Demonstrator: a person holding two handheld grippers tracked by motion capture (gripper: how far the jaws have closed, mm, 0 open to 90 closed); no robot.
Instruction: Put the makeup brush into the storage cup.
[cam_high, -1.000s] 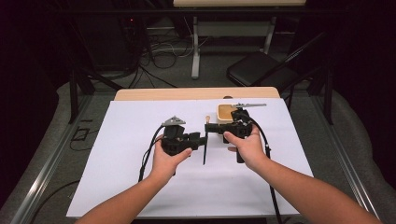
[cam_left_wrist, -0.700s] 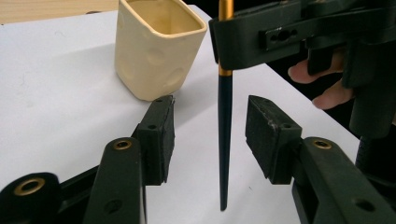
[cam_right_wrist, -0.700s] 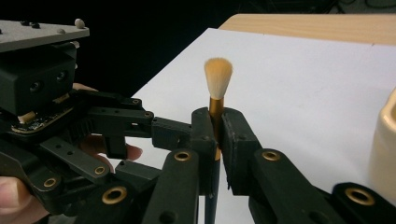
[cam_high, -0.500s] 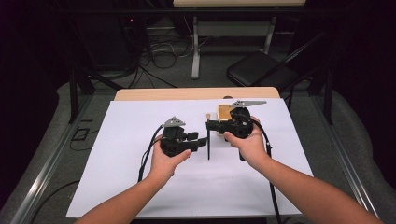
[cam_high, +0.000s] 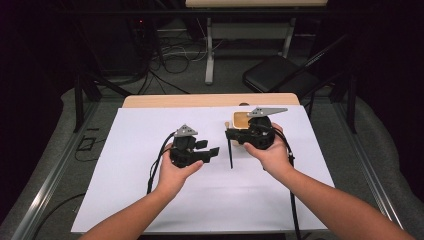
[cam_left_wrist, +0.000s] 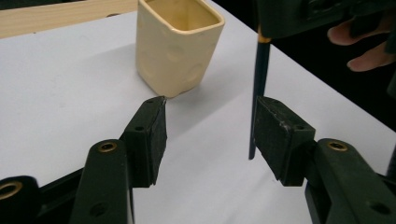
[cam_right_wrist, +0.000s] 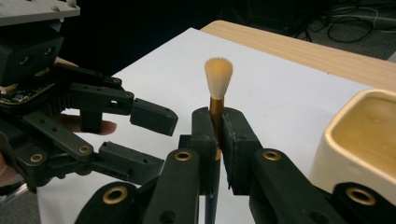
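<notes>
Your right gripper (cam_right_wrist: 215, 135) — jaws clamped on a brush (cam_right_wrist: 217, 88), gripping its gold collar, pale bristles up and dark handle hanging toward the white sheet (cam_high: 150, 125). Your left gripper (cam_left_wrist: 208, 135) — jaws spread wide and empty, its right pad just beside the brush handle. Cream cup (cam_left_wrist: 177, 44) — upright on the sheet near the wooden table (cam_high: 200, 100) edge, just behind your right gripper.

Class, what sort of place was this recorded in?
Probably a lab or recording workroom: a white-covered table, loose cables across the floor, a folding chair, and dark surroundings.
</notes>
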